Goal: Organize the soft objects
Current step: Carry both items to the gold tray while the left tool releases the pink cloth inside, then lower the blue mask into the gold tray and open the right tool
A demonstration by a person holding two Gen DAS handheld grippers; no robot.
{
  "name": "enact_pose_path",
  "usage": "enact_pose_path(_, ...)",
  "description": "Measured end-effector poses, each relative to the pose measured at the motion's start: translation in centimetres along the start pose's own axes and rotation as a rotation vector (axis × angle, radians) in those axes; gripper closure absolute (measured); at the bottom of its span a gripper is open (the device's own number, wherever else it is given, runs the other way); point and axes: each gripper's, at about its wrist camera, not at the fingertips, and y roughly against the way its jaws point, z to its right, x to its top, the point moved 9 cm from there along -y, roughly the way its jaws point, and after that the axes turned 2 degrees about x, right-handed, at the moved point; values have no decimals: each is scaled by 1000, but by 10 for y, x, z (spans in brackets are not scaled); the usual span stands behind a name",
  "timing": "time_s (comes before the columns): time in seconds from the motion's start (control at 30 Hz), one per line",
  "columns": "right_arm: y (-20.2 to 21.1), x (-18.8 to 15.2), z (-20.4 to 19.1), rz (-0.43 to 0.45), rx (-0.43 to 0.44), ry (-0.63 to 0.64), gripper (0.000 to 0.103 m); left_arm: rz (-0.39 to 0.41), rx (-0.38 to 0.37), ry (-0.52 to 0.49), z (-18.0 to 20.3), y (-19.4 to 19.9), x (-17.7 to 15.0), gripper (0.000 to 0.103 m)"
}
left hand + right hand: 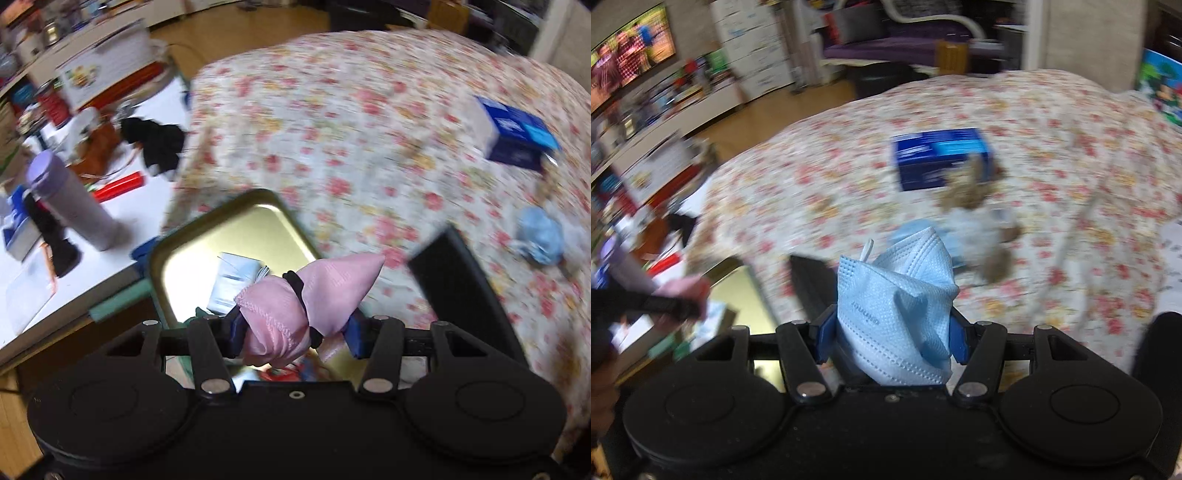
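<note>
Between the blue pads of your left hand-held gripper [295, 332] sits the pink satin cloth [306, 302], bundled up with a black hair tie around its middle, so that one's pinched tight on it. It's hanging right over the gold tin [225, 225], which sits at the edge of the bed just beside the white bench [92, 266]. Some papers or packets look to be inside the tin already, though the blur makes it hard to tell what they are.

Your right hand-held gripper [892, 332] is clamped on a crumpled light blue face mask [897, 306], held up off the floral bedspread [831, 192].

So you've got two soft things in hand and neither one dropped off yet. My guess is the tin is where they go, and the pink bundle looks closest to landing.

What's left, as far as I can see: a light blue soft lump [541, 240] out on the bedspread, plus something brownish and fuzzy [971, 192] near the blue box [942, 157], too smeared to identify. Black cloth [159, 144] lies on the bench among the clutter too. Call it roughly mid-task, with a few pickups remaining.
</note>
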Motion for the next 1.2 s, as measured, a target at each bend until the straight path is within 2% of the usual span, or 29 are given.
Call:
enact_pose_path(0.23,-22,-18,-70,-88,85,107,46,-10,24,92,-39,-32,11,53)
enact_pose_path(0.4,-46,-33,-111,-162,100,175,46,-26,44,127,-60,-58,16,53)
enact_pose_path(0.63,-85,-45,-149,-244,96,234,46,-40,73,181,-87,-98,18,52)
enact_pose_path(0.7,-95,-46,-155,-259,92,250,46,-94,85,200,-96,-112,14,53)
enact_pose_path(0.77,-107,-48,-161,-275,91,254,46,-101,31,245,-103,-114,15,52)
enact_pose_path(0.8,-113,-48,-166,-285,94,248,46,-95,28,254,-107,-114,17,50)
enact_pose_path(0.93,-130,-49,-179,-310,117,232,45,-75,102,279,-120,-110,19,47)
enact_pose_path(1.07,-138,-44,-188,-303,116,235,42,-65,55,280,-115,-108,20,39)
enact_pose_path(1.13,-140,-42,-191,-304,128,228,35,-63,64,259,-111,-108,21,39)
enact_pose_path(1.2,-142,-40,-194,-300,133,228,35,-68,68,241,-108,-110,21,38)
